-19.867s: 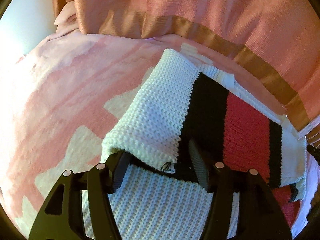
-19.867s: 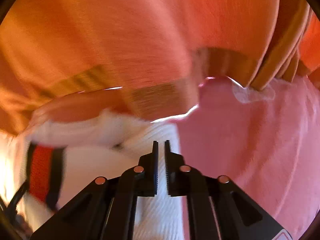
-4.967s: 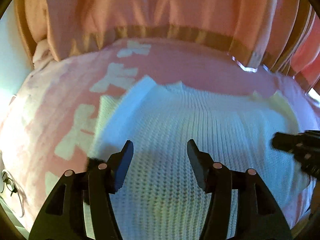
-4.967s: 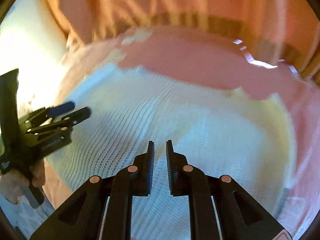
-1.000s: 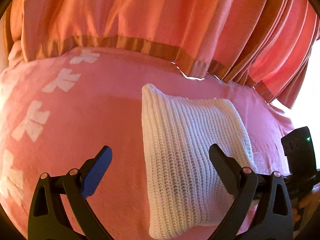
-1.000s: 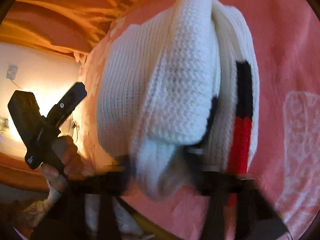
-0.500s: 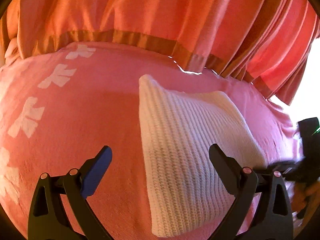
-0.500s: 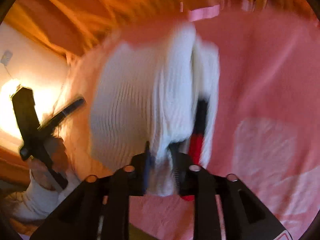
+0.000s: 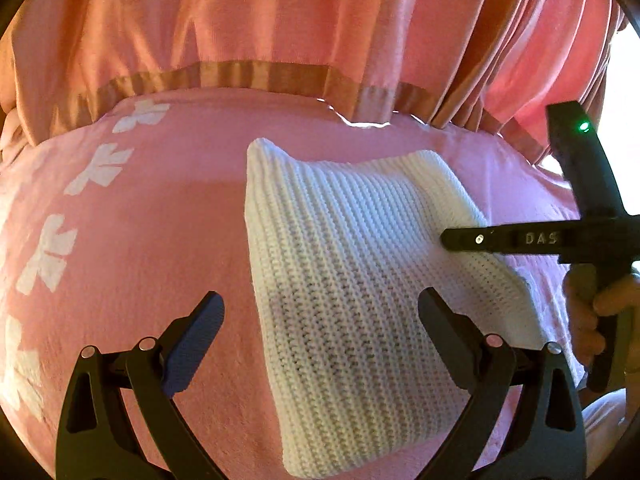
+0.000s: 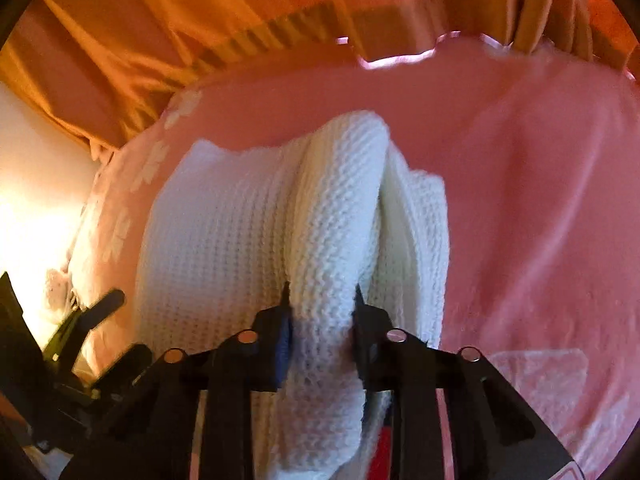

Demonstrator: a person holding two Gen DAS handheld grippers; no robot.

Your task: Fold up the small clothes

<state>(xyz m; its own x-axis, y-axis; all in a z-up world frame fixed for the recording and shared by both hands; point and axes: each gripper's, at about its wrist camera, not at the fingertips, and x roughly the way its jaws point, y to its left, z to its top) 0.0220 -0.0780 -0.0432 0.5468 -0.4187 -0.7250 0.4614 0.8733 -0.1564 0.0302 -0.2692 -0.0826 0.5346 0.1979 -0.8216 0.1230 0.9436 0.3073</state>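
Sweater (image 9: 352, 280) folded on blanket (image 9: 160, 240). Left gripper (image 9: 320, 332) spread, empty. Right gripper (image 10: 322, 312) at 3 o'clock, closing, pinching sweater's fold.

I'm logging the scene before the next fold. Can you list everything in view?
knitted garment: one, white, folded, on the blanket
blanket: one, pink with white bow shapes, under the garment
curtain: one, orange-pink with a tan band, behind the blanket
left tongs: black, open, over the garment's near end
right tongs: black, closing, a thick fold of the garment between them
right hand: gripping the right tongs' handle
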